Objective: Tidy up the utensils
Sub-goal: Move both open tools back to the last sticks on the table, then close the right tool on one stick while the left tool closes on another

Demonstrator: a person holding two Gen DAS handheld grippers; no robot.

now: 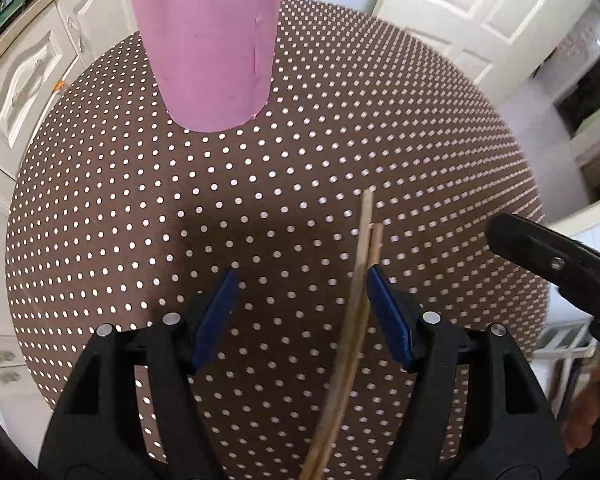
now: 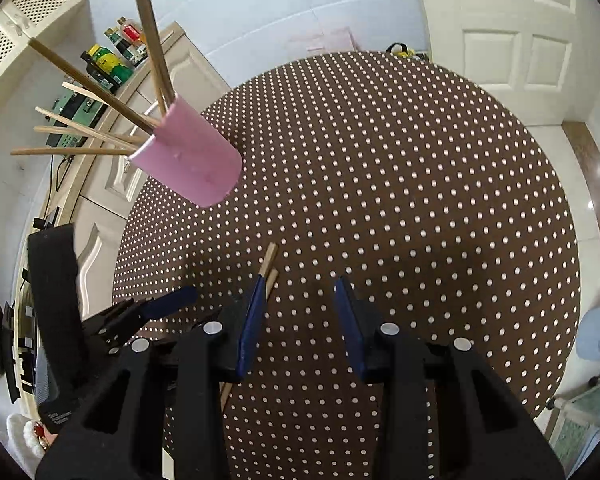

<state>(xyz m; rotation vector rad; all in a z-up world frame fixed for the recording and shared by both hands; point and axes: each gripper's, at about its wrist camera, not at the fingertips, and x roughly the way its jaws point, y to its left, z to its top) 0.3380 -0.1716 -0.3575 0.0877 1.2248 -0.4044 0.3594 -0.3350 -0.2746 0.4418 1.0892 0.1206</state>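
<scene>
Pair of chopsticks (image 1: pixel 366 240) lying flat on dotted counter (image 1: pixel 420 140), lower centre, inside left gripper (image 1: pixel 302 280); jaws spread, nothing pinched. Right gripper (image 2: pixel 300 288) likewise spread, empty. Centre, close on both sticks, lift toward pink cup (image 1: pixel 208 44), upper left.

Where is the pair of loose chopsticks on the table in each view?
Left wrist: the chopsticks lie lower centre, beside the left gripper's right finger.
Right wrist: lower centre-left, behind the right gripper's left finger.
Shared landmark: pink cup.
</scene>
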